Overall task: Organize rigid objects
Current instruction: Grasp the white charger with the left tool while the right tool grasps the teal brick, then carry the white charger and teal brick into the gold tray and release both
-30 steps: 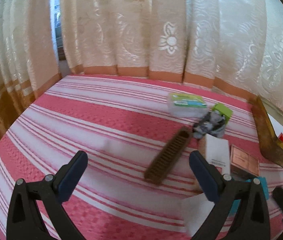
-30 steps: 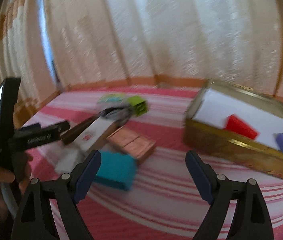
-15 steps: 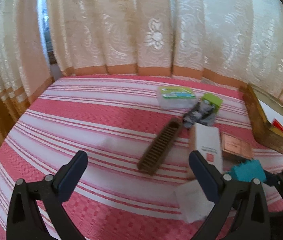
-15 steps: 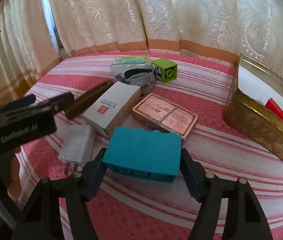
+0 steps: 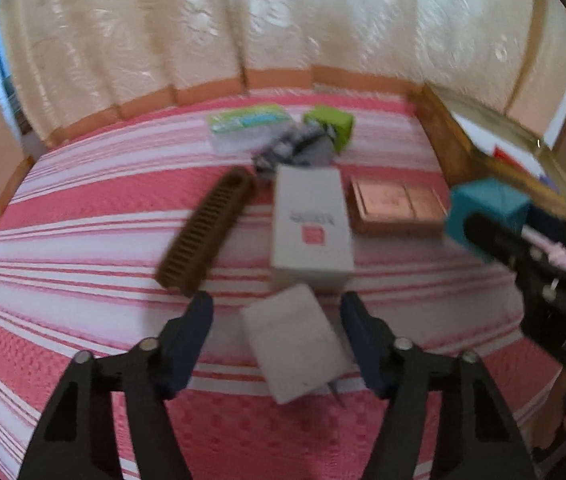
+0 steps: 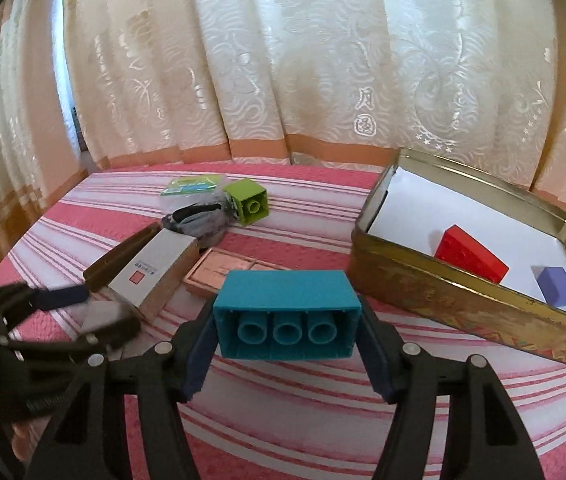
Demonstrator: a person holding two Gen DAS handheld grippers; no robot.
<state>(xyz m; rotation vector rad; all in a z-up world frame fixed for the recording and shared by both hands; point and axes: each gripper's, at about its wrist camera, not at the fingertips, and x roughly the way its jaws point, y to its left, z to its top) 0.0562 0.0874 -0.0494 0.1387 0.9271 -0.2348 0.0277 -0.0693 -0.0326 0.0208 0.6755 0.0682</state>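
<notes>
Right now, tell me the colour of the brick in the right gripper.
Teal brick; right wrist view shows it best.

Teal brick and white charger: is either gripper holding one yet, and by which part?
Right gripper, jaws closing, clamps the teal brick by its short ends. Left gripper, closing, straddles the white charger, not gripping.

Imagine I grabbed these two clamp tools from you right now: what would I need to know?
Right gripper: jaws closing on the teal block, lifted off the bedspread.
Left gripper: jaws closing around the white charger, pads not yet on it.
Done: red block and purple block lie in the gold tin.
Left: teal block into the tin, then charger, white box, brown comb, green block and the rest.
</notes>
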